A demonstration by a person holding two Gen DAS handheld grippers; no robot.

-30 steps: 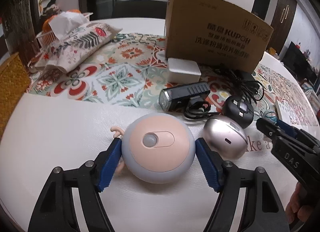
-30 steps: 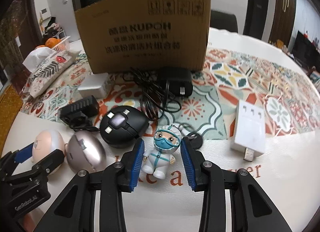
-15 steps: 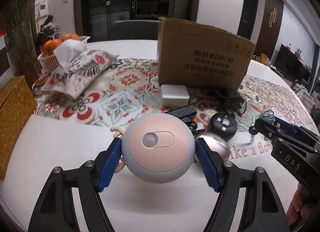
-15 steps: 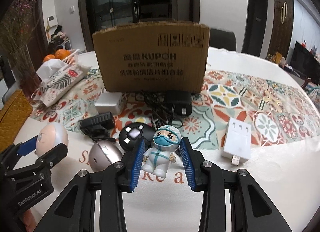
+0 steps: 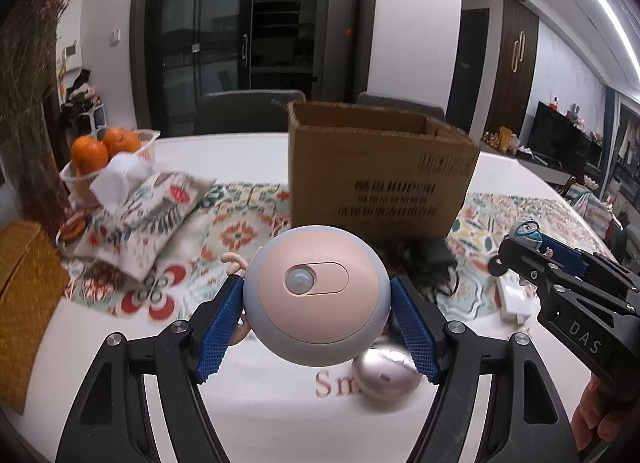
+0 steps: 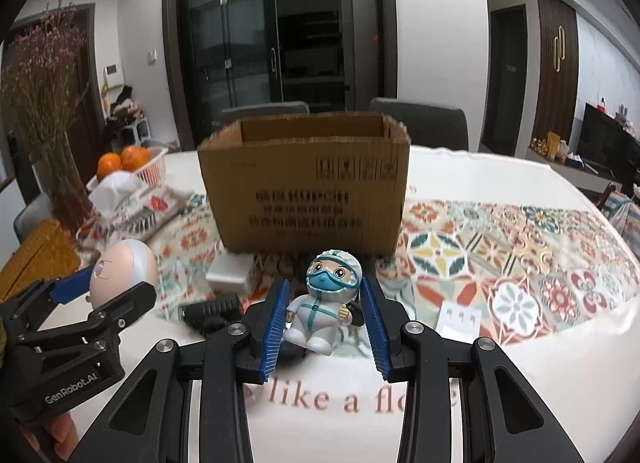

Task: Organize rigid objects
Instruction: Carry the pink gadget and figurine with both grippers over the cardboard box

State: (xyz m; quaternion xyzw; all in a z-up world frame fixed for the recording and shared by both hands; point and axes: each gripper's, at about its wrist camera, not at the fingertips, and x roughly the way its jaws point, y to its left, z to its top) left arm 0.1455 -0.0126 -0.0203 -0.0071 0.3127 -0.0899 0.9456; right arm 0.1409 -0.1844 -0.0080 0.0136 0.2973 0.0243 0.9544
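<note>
Blue-padded fingers of the left gripper (image 5: 316,329) pinch a round grey-and-peach motion-sensor light (image 5: 316,295), held up above the white table (image 5: 100,343). Over on the right, the right gripper (image 6: 325,323) squeezes a little figurine in a white protective suit and blue mask (image 6: 325,307), also lifted clear of the tabletop. An open cardboard box (image 6: 306,187) stands on the patterned cloth straight ahead of both. Below the light, a pinkish metallic egg-shaped gadget (image 5: 386,377) lies on the table.
</note>
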